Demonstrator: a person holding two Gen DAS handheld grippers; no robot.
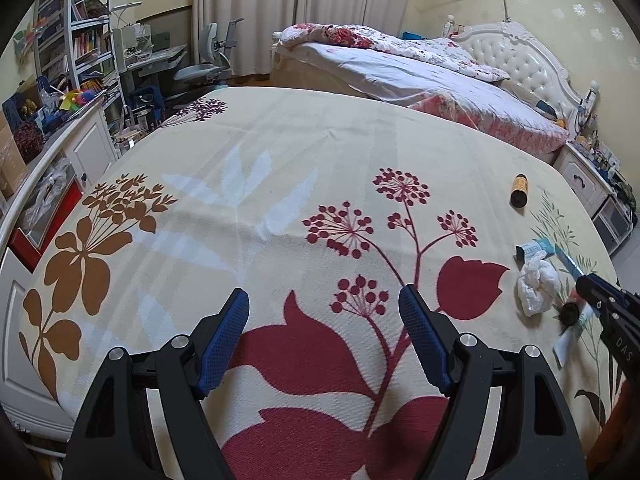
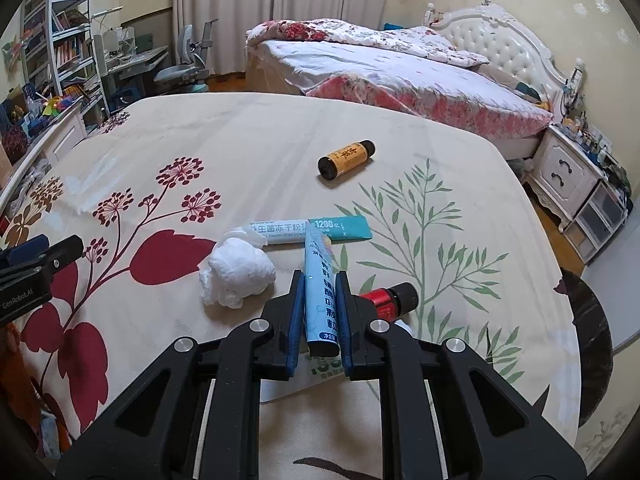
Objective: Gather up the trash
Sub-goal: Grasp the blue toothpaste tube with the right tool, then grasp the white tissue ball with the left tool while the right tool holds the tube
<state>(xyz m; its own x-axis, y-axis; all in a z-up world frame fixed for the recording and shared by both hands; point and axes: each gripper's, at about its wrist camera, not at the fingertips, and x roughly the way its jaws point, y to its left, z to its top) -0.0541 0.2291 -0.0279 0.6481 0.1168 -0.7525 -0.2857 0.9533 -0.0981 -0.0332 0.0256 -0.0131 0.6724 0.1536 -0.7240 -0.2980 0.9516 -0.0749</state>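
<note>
Through the left wrist camera I see my left hand-held gripper (image 1: 324,332) spread wide with nothing between its blue ribbed pads, hovering over the cream floral-printed cloth (image 1: 280,168) that covers the surface in front of me. Off to the right on that cloth lies a crumpled white tissue ball (image 1: 536,286), and just behind it a teal and white paper sachet (image 1: 534,249). Farther back, well apart from these, a yellow-labelled cylindrical bottle with dark ends (image 1: 519,190) lies on its side. At the right edge my right hand-held gripper (image 1: 592,288) comes in with a light blue strip packet (image 1: 570,262) sticking out past its tips. Beyond the cloth stands a bed with a white tufted headboard (image 1: 516,56).

Through the right wrist camera, the right hand-held gripper (image 2: 320,304) is closed tightly on the long light blue printed packet (image 2: 320,296), which runs lengthwise between the two blue pads and pokes out ahead of them. Its far end overlaps the teal and white sachet (image 2: 344,229), which lies crosswise. The white tissue ball (image 2: 236,276) sits just left of the gripper's tips, touching the sachet's white end. Right beside the right finger lies a small bottle with a red label and black cap (image 2: 390,298); I can't quite tell whether it touches the finger. The yellow-labelled bottle (image 2: 347,159) rests farther back on the cloth. My left hand-held gripper (image 2: 38,264) shows at the left edge.
</note>
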